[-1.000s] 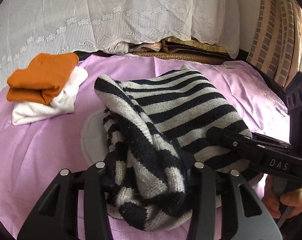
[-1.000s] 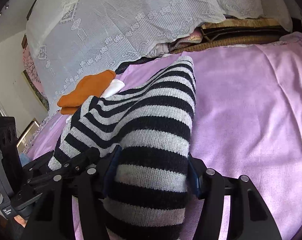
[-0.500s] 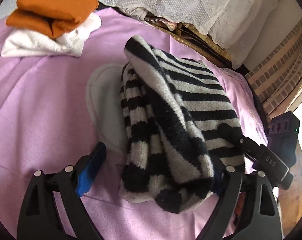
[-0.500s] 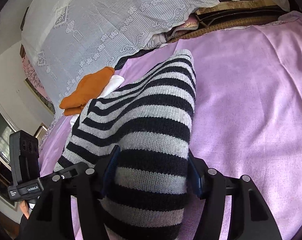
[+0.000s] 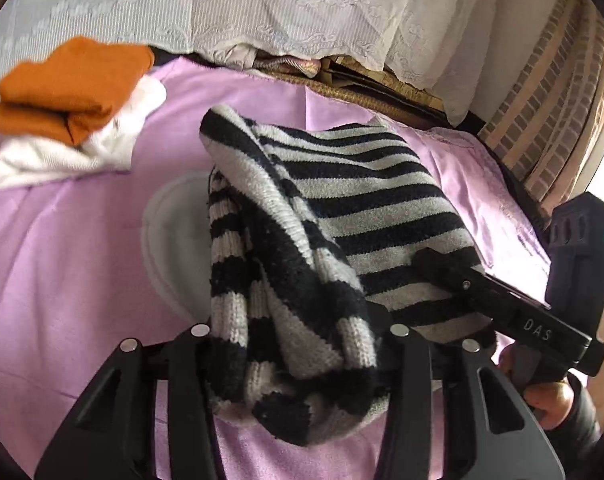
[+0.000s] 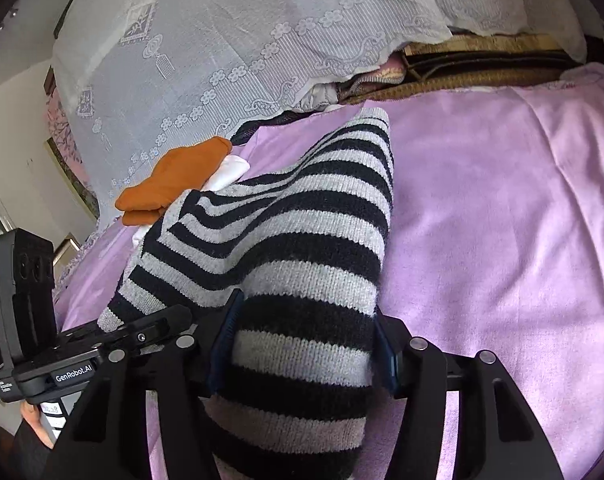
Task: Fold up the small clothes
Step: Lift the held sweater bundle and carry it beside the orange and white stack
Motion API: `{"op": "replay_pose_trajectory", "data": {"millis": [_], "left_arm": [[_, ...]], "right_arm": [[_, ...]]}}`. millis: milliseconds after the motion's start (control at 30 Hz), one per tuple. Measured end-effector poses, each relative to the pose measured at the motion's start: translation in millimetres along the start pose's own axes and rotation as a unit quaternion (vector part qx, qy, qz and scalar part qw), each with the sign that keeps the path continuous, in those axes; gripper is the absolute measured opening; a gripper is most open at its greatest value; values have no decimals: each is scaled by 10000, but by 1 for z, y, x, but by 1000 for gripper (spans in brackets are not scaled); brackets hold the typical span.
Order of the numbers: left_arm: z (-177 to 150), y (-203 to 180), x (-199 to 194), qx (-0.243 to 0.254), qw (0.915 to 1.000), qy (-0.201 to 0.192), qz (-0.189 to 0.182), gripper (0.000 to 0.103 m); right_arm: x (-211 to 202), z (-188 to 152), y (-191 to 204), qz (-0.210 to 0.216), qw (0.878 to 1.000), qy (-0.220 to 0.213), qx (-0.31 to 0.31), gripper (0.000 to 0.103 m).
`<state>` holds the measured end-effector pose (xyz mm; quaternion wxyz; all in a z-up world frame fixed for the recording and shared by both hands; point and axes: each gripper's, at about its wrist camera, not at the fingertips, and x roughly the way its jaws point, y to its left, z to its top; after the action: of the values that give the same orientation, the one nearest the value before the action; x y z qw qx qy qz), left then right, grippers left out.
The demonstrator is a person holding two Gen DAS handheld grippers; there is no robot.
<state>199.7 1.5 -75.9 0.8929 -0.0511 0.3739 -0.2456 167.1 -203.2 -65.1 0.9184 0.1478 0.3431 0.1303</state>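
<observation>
Left wrist view: the left gripper [image 5: 298, 344] has its jaws closing, pads pressed on a bunched end of the striped knit garment [image 5: 342, 232]. The knit is thick and fuzzy, with ribbed black and grey-white bands, and it is heaped in a rounded hump over the middle of the lilac bedsheet [image 5: 62, 280]; one folded edge runs from 11 o'clock down to the jaws at 6 o'clock. A pale oval pad [image 5: 174, 240] lies flat on the sheet at 9 o'clock of the hump, partly under it. At 10 o'clock a folded orange cloth [image 5: 70, 88] sits on a folded white cloth [image 5: 62, 152], both soft and slab-shaped. White lace fabric [image 5: 302, 8] drapes across 12 o'clock. The right gripper [image 5: 454, 268] enters from 4 o'clock with its tip on the stripes. Right wrist view: the right gripper [image 6: 302, 354] also has closing jaws; blue-edged pads clench the striped knit on both sides, the fabric bulging between them and stretching away toward 12 o'clock. The left gripper's [image 6: 158, 328] black body shows at 8 o'clock, its tip against the knit.
</observation>
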Motion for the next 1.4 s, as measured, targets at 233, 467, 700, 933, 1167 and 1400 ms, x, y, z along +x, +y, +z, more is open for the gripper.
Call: {"op": "replay_pose_trajectory", "data": {"millis": [233,467,700,933,1167,1400], "left_arm": [[48,-8,4,446,9987,-261,40,42],[122,3,26,756,9942,-603,466,42],[170,36,77,780,9890,-710,1034,42],[171,70,137,739,9860,-324,1457,43],[162,77,144,497,9879,-250,1447,54],[160,84,146,276,9880,-206,1508,71]], "right_arm": [[-4,44,4,-293,9975,-514,-396,57],[45,114,-6,-64,9967,-756,-304,57],[122,157,-13,-61,9968,-759,-246,57],[187,156,-27,-307,9989,-343,-40,57],[197,153,-37,-232,9994,107,223,61],[200,150,-48,-65,9984,227,512,66]]}}
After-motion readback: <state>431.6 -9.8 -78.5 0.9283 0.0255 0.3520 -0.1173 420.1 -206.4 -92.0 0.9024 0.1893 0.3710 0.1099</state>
